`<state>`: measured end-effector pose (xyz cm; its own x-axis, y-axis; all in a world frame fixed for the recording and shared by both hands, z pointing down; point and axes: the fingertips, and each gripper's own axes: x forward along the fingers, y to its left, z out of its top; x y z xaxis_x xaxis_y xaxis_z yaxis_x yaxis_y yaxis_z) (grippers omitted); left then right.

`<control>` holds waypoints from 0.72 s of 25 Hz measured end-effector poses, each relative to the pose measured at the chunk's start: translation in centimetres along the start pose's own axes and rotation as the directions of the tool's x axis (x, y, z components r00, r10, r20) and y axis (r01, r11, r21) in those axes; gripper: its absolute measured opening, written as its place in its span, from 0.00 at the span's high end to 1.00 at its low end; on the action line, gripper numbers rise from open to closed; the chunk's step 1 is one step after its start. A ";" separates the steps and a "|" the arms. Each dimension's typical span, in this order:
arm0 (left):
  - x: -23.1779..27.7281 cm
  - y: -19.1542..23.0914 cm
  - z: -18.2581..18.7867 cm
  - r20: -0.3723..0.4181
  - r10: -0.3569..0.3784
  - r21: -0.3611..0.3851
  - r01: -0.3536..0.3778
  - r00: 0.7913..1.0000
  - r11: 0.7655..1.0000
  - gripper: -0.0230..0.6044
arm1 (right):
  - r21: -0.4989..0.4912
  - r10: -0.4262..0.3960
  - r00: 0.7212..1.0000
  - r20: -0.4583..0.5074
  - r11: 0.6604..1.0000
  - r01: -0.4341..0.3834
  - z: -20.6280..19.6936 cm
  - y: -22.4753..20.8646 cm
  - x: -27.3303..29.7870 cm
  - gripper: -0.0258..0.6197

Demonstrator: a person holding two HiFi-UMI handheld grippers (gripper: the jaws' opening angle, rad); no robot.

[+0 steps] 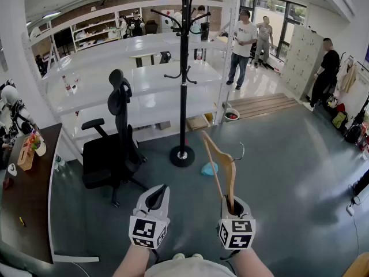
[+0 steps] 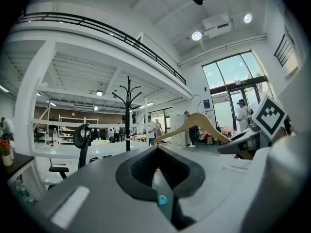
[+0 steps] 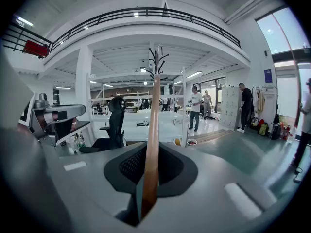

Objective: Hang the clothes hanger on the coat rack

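Closest to you, your right gripper [image 1: 233,203] is pinching one end of the light wooden clothes hanger [image 1: 222,161]. The rest of it stands up and away from the jaws, with its thin metal hook [image 1: 238,152] at the far top. Your left gripper [image 1: 157,196] sits beside it, jaws pressed together on nothing.

You are gripping only the tip of one arm, so the hanger has a long lever against the pads. I judge that a quick swing or a knock could make it pivot or slip out, and you would lose the hook's aim.

Farther out on the grey floor, a small blue object [image 1: 209,168] lies just beside the rack's round base [image 1: 182,156], and a black office chair [image 1: 115,137] stands to its left. Either could catch your feet or the hanger as you close in.

Beyond them, the tall black metal coat rack [image 1: 183,68] is well apart from the hanger, so the hang is not yet begun. Its curved prongs are thin and set at several heights. Coming in with the hook turned sideways would likely bump a prong, miss it, or rock the stand.
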<state>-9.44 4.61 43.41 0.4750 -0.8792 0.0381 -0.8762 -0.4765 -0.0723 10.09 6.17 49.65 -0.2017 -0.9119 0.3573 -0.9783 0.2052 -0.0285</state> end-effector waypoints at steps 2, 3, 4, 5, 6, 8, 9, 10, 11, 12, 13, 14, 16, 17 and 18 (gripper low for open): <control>0.0 -0.2 0.1 0.001 -0.001 -0.003 0.001 1.000 1.000 0.96 | -0.002 0.000 1.000 0.000 1.000 0.000 0.1 -0.2 -0.2 0.87; 0.0 -0.3 0.1 0.002 -0.001 -0.005 0.001 1.000 1.000 0.96 | -0.003 0.001 1.000 -0.001 1.000 -0.001 0.1 -0.2 -0.2 0.87; 0.0 -0.4 0.2 0.003 0.000 -0.006 0.000 1.000 1.000 0.96 | -0.003 0.001 1.000 -0.001 1.000 -0.001 0.2 -0.2 -0.3 0.87; 0.0 -0.4 0.2 0.004 0.001 -0.007 -0.001 1.000 1.000 0.96 | -0.003 0.001 1.000 0.000 1.000 -0.001 0.2 -0.3 -0.3 0.87; -0.1 -0.3 0.2 0.004 0.003 -0.007 -0.003 1.000 1.000 0.96 | -0.004 0.002 1.000 0.000 1.000 -0.002 0.2 -0.3 -0.3 0.87; -0.1 -0.3 0.3 0.005 0.006 -0.008 -0.006 1.000 1.000 0.96 | -0.004 0.002 1.000 0.001 1.000 -0.002 0.3 -0.3 -0.3 0.87; -0.1 -0.2 0.3 0.005 0.008 -0.008 -0.008 1.000 1.000 0.96 | -0.003 0.003 1.000 0.001 1.000 -0.003 0.2 -0.3 -0.3 0.87; -0.1 -0.1 0.2 0.006 0.010 -0.009 -0.010 1.000 1.000 0.96 | -0.003 0.003 1.000 0.000 1.000 -0.003 0.2 -0.2 -0.2 0.87; -0.1 -0.1 0.1 0.006 0.011 -0.009 -0.011 1.000 1.000 0.96 | -0.003 0.004 1.000 -0.001 1.000 -0.004 0.1 -0.2 -0.2 0.87; -0.1 -0.1 0.1 0.006 0.013 -0.010 -0.013 1.000 1.000 0.96 | -0.002 0.005 1.000 -0.002 1.000 -0.005 0.0 -0.2 -0.1 0.87; -0.1 -0.1 0.1 0.005 0.013 -0.009 -0.013 1.000 1.000 0.96 | 0.001 0.006 1.000 -0.002 1.000 -0.006 0.0 -0.3 -0.1 0.87; 0.0 -0.2 0.2 0.005 0.014 -0.009 -0.014 1.000 1.000 0.96 | 0.005 0.007 1.000 -0.001 1.000 -0.007 0.1 -0.4 -0.1 0.87; 0.2 -0.4 0.4 0.005 0.014 -0.007 -0.014 1.000 1.000 0.96 | 0.020 0.012 1.000 0.001 1.000 -0.012 0.2 -0.7 0.0 0.87; 0.4 -0.5 0.4 0.005 0.015 -0.007 -0.015 1.000 1.000 0.96 | 0.027 0.015 1.000 0.000 1.000 -0.015 0.3 -0.9 0.0 0.87; 0.5 -0.6 0.4 0.004 0.015 -0.008 -0.015 1.000 1.000 0.96 | 0.032 0.017 1.000 -0.001 0.999 -0.017 0.2 -1.0 0.0 0.87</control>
<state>-8.65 4.40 43.09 0.4617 -0.8864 0.0330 -0.8841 -0.4629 -0.0644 11.09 5.82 49.47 -0.2181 -0.9078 0.3581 -0.9758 0.2091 -0.0642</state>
